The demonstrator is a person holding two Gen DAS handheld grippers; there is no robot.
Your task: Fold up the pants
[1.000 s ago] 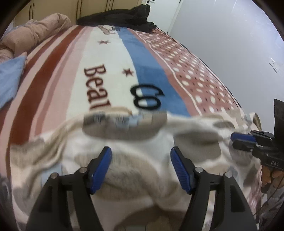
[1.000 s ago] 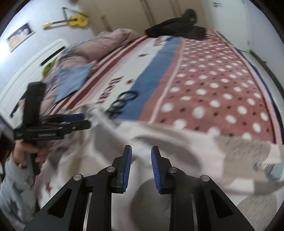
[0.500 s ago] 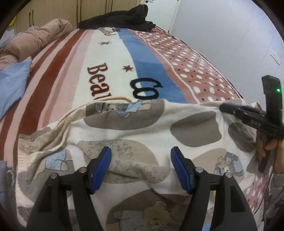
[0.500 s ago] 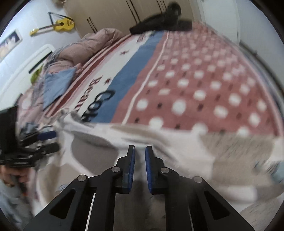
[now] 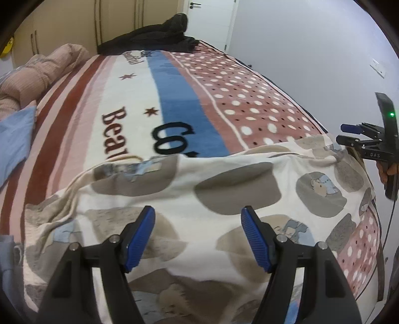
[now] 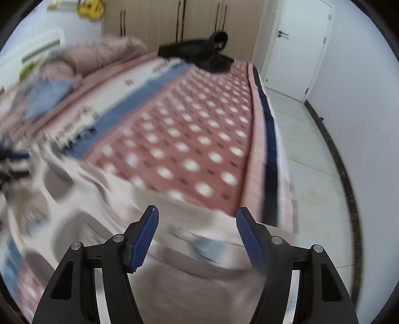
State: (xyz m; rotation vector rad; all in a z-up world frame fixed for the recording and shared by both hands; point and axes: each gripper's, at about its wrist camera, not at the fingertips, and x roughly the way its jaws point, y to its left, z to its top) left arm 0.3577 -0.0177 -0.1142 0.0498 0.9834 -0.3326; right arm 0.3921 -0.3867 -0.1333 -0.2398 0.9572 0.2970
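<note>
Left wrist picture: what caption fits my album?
Open left gripper above bear-print pants spread on the bed.

A big bed [image 5: 249, 99] has a blanket with dots and stripes. The bear pants [image 5: 224, 194] lie flat on the near end. A black coat [image 5: 154, 40] lies far away. A blue cloth [image 5: 12, 139] and a pink quilt [image 5: 37, 72] lie on the left.

We're in a home bedroom: a wide bed [image 5: 224, 104] under a striped, polka-dotted blanket [image 5: 139, 99] fills the view, with a rumpled pink duvet [image 5: 42, 72] heaped at ten o'clock. Up at twelve o'clock stand tall beige wardrobe doors [image 6: 189, 22] and a white door [image 6: 296, 47], and a yellow guitar [image 6: 91, 8] hangs at eleven o'clock.
</note>
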